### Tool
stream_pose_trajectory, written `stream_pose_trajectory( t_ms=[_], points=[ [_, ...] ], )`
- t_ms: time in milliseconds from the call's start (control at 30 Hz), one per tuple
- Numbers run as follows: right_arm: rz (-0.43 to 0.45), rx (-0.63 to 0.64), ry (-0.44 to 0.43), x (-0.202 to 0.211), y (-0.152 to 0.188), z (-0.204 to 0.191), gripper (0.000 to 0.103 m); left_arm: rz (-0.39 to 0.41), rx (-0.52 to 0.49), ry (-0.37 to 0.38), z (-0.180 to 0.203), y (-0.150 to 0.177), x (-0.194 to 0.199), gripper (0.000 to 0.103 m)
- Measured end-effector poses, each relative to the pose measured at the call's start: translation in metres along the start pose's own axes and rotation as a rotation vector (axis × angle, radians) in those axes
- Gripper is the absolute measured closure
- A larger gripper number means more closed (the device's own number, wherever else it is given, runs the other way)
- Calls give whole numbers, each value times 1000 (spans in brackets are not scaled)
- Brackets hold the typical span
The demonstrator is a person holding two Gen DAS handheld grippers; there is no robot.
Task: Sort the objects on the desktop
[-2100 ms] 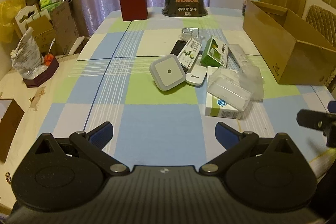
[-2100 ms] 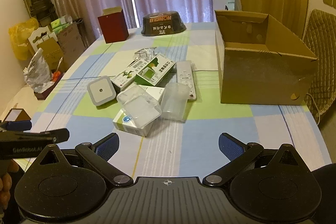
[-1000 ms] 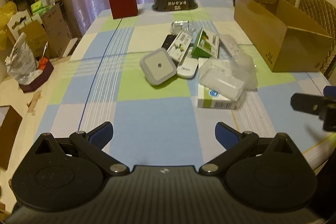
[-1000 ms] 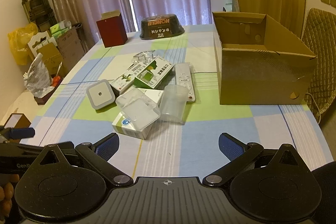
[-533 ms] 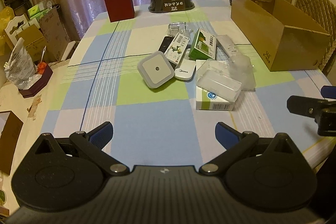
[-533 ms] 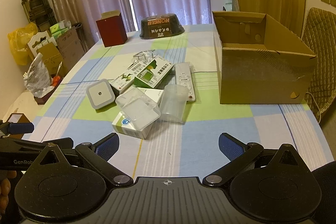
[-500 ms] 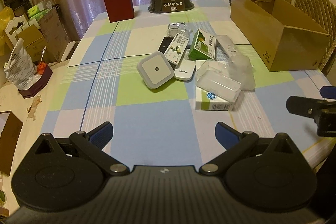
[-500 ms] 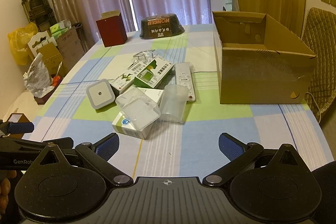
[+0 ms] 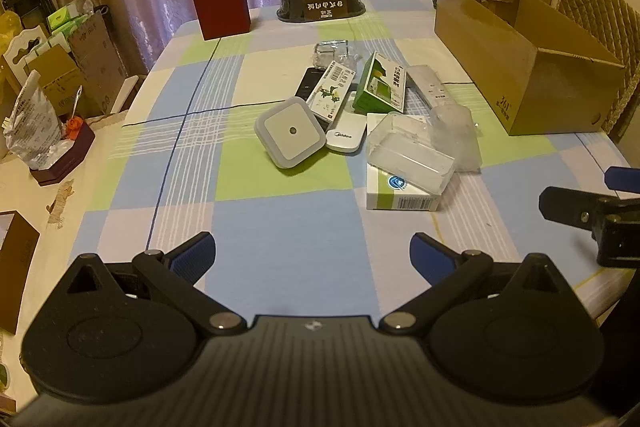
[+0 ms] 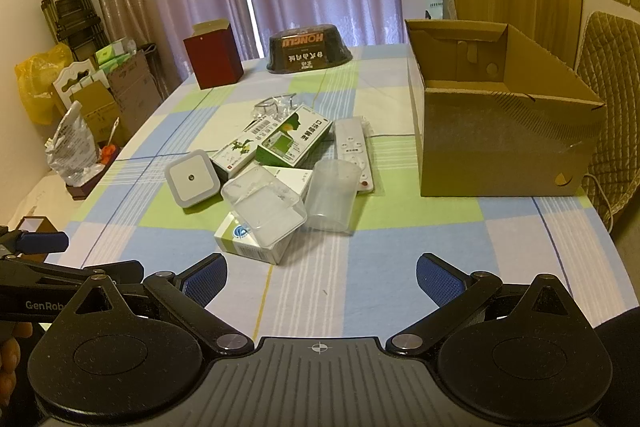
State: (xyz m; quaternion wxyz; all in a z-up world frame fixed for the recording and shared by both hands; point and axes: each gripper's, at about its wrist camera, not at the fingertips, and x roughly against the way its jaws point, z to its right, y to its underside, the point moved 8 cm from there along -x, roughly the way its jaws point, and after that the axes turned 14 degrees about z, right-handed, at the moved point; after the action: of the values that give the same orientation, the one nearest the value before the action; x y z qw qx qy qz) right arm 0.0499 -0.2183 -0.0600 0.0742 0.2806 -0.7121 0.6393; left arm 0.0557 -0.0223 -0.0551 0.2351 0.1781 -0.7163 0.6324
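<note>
Meanwhile, little has changed: the left hand-held gripper [image 9: 312, 257] and right hand-held gripper [image 10: 320, 277] still hover wide apart and empty. The clutter pile [image 10: 272, 167] sits untouched mid-table [image 9: 280, 227], beside the cardboard box [image 10: 500, 131]; sorting hasn't begun.

Both wrist views look forward and down from the near edge of the table [image 9: 280, 227], the right one from farther right; both share the pile [image 10: 276, 179] mid-frame and the box [image 10: 500, 147] at right.
</note>
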Motion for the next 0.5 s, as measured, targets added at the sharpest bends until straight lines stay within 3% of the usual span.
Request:
stream_pose_trajectory(
  t_ms=[500],
  points=[
    [-5, -4, -2, 1, 1, 0, 0, 3, 6, 10, 1, -2, 0, 1]
  ],
)
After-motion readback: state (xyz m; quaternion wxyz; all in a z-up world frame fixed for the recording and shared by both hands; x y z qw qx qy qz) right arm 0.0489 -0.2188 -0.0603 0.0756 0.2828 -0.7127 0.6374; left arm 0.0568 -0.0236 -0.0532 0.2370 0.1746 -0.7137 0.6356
